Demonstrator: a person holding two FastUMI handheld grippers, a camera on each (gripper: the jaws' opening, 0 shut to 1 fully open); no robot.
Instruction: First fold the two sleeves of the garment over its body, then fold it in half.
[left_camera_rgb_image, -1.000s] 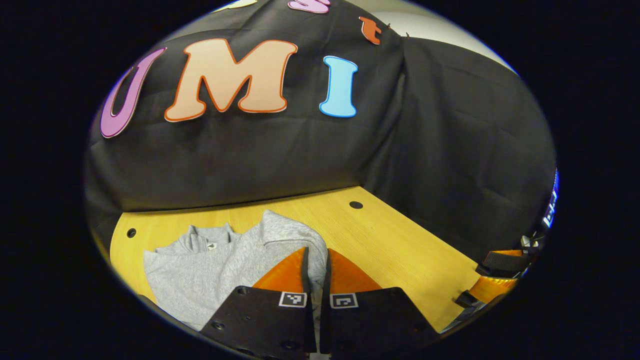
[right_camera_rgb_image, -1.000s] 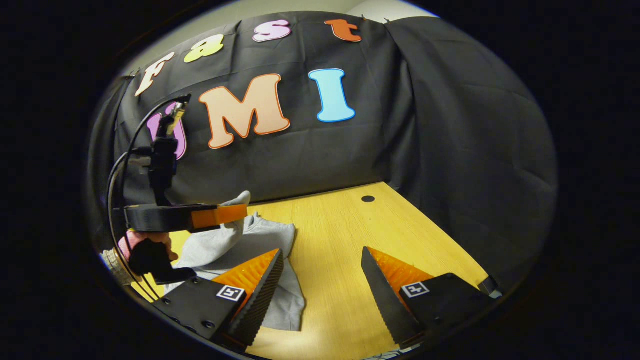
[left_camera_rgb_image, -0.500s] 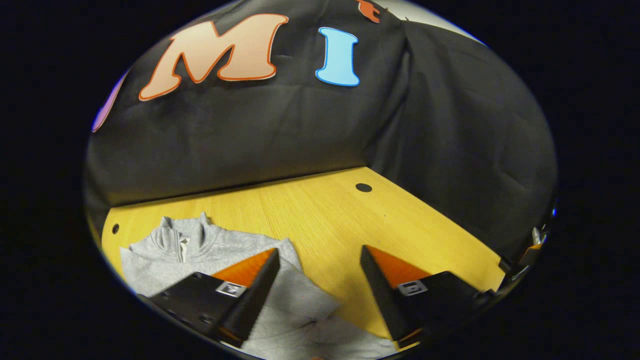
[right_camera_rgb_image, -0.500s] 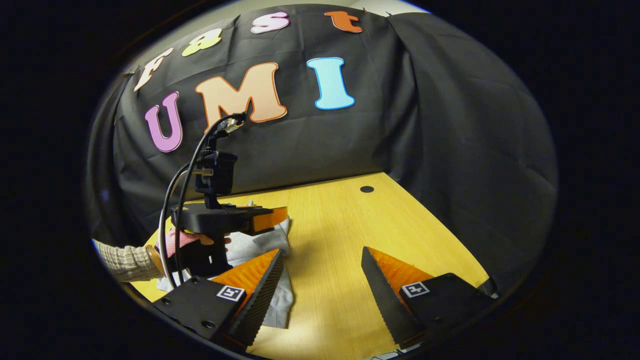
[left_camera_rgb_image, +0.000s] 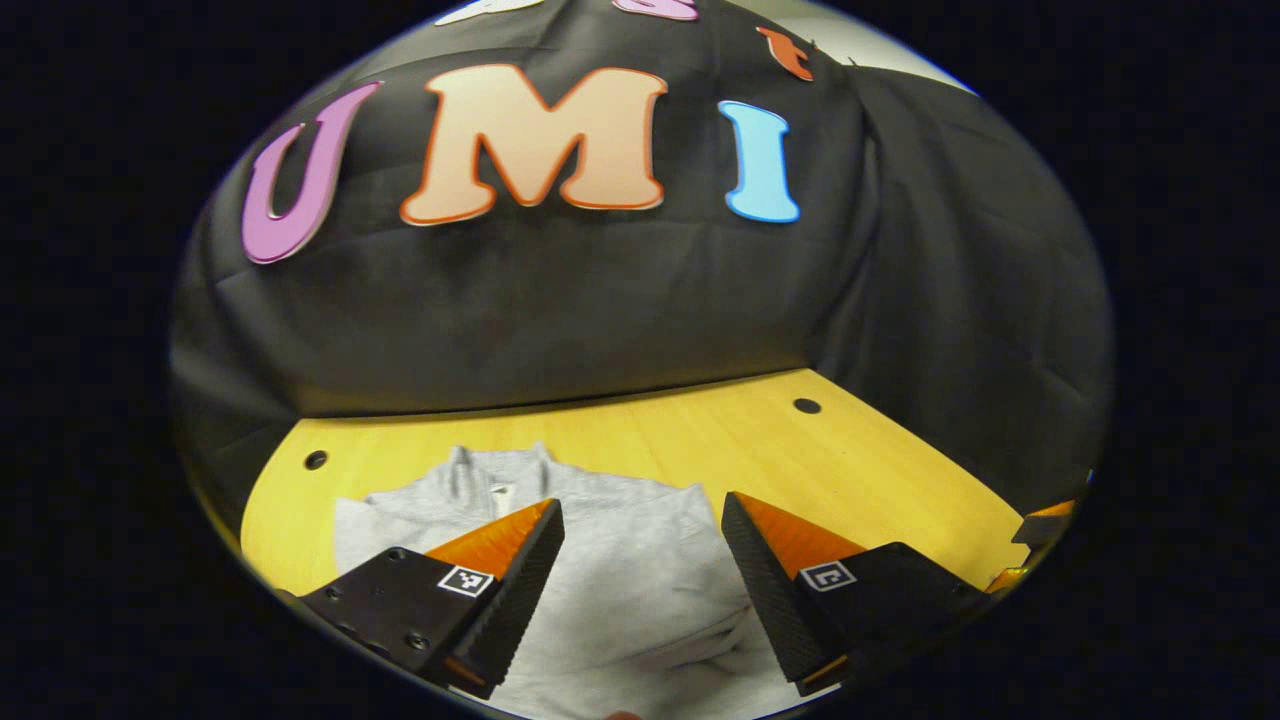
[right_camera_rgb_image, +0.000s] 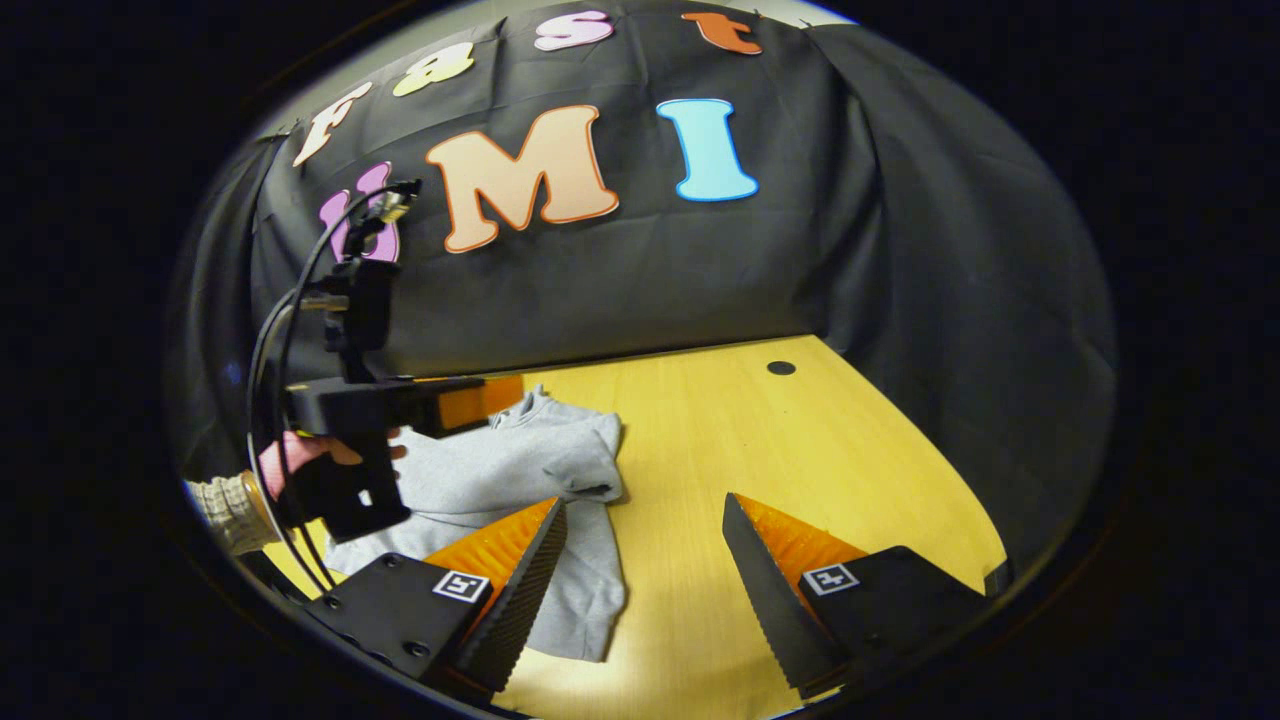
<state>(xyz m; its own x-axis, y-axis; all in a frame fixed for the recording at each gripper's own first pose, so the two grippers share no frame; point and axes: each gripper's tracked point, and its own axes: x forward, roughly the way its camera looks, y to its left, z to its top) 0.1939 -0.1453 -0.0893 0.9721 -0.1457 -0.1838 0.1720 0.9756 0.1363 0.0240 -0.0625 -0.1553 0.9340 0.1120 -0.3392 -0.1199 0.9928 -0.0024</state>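
Grey garment (left_camera_rgb_image: 610, 560) is lying flat on the wooden table (left_camera_rgb_image: 880, 470), collar toward the booth's back wall, one sleeve (right_camera_rgb_image: 585, 465) folded over its body. Left gripper (left_camera_rgb_image: 640, 560) is hovering above it, jaws apart, gripping nothing. Right gripper (right_camera_rgb_image: 645, 570) is sitting beside the garment's edge, jaws also apart.

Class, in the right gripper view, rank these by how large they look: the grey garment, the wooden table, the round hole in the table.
1. Wooden table
2. Grey garment, partly hidden behind the left gripper
3. Round hole
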